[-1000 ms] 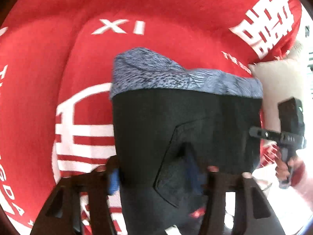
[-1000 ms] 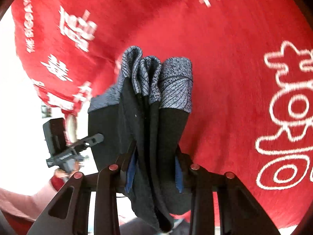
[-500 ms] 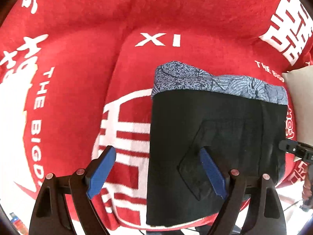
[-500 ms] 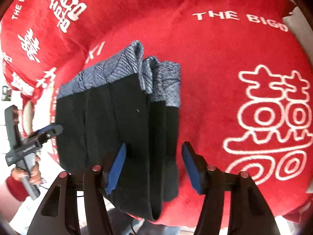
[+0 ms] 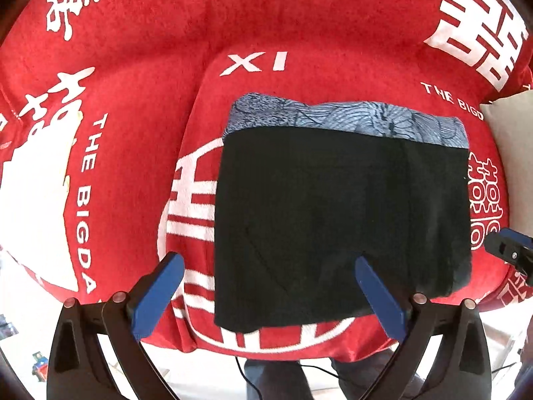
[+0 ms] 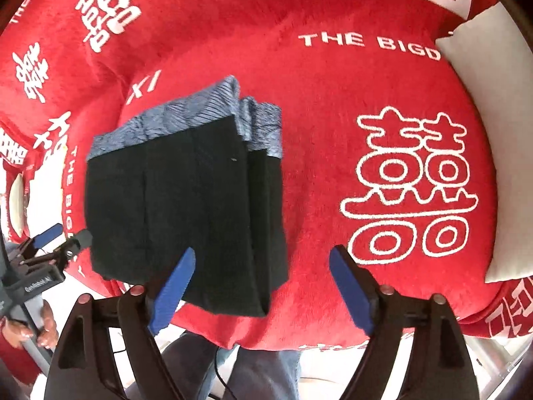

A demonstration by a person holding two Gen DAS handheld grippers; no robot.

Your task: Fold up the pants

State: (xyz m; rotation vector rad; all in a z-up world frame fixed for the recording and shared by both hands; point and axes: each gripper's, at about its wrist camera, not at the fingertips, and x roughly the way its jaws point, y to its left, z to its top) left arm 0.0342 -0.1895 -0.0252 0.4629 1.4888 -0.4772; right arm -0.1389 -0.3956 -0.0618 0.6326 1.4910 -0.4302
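Folded pants (image 5: 339, 213) lay on a red cover (image 5: 140, 126), with both grippers held apart from them, jaws wide open and empty.

From left to right: the left gripper (image 5: 266, 286) hovered over the near edge of the pants, touching nothing; the black stack sat flat, its patterned grey waistband (image 5: 346, 116) at the far side; the right gripper (image 6: 263, 276) hung just right of the stack's layered side. The near edge of the pants lay close to the cover's front drop, so a stray nudge from either jaw could likely drag the stack off or spring the loose layers open. Bare red cover lay to the left, beyond and to the right, up to a white cushion (image 6: 479, 106) at far right.
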